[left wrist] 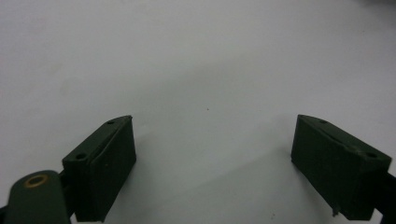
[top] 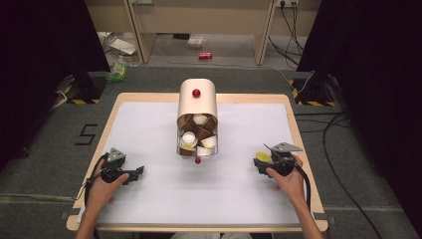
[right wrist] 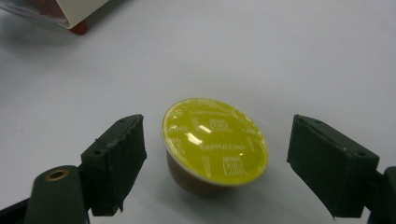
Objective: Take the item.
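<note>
one white-topped wooden table [top: 149,199] | one cream arched capsule dispenser [top: 197,107] mid-table, several pods inside | two black two-jaw grippers: left gripper [left wrist: 212,161] jaws wide, nothing between; right gripper [right wrist: 217,163] jaws wide, either side of pod, not touching | one yellow-foil brown coffee capsule [right wrist: 215,144], lid printed "CAPPUCCINO", upright on table, right side

The whole table [top: 149,107] is seen from above the person's side in the high view, looking forward and down, with the floor beyond. The white tabletop is viewed very close and low in the left gripper view, between its own jaws. The yellow-lidded capsule [right wrist: 215,142] is seen just as near in the right gripper view; it [top: 263,157] is shared with the high view.
</note>
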Available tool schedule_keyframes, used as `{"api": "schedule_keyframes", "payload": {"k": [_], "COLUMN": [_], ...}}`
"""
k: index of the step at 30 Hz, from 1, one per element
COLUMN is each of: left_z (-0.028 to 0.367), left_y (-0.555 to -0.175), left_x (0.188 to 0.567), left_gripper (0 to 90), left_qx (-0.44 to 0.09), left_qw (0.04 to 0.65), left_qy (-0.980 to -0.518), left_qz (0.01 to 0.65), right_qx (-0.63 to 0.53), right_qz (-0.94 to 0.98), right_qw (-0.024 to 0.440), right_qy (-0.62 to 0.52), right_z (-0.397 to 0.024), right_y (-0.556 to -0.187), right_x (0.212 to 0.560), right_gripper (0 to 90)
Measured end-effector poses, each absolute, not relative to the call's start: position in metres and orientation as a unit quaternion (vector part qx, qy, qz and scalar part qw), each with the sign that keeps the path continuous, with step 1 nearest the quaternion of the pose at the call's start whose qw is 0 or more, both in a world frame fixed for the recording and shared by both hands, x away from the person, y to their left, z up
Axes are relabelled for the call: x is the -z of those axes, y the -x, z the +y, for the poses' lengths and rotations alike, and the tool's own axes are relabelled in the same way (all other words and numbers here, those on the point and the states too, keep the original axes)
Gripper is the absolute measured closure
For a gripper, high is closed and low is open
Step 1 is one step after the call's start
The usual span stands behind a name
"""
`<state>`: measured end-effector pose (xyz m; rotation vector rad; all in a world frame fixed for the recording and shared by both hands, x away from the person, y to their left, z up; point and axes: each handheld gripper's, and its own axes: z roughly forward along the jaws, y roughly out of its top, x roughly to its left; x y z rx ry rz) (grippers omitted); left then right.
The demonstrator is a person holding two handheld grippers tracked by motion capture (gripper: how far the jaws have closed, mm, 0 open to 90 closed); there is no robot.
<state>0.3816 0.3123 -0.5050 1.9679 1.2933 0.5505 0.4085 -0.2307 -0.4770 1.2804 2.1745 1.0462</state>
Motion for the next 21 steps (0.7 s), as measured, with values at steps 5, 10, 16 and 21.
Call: {"api": "schedule_keyframes", "payload": {"k": [5, 10, 16, 21], "left_z": [0.312, 0.312, 0.312, 0.312], "left_y": [-0.382, -0.382, -0.382, -0.382], "left_x": [0.505, 0.505, 0.505, 0.505], "left_gripper": [13.1, 13.1, 13.1, 13.1], "left_qx": [-0.213, -0.213, -0.214, -0.213], "left_qw": [0.354, 0.354, 0.354, 0.354], "left_qy": [-0.761, -0.761, -0.761, -0.761], "left_qz": [0.500, 0.500, 0.500, 0.500], "right_qx": [-0.378, -0.379, -0.377, -0.372], "right_qz": [0.778, 0.778, 0.782, 0.784], "right_qw": [0.200, 0.195, 0.192, 0.193], "right_qy": [-0.460, -0.461, -0.457, -0.458], "right_z": [-0.234, -0.234, -0.237, -0.242], "right_y": [-0.399, -0.387, -0.371, -0.361], "right_x": [0.477, 0.476, 0.478, 0.480], "right_gripper": [18.8, 18.6, 18.6, 18.6]}}
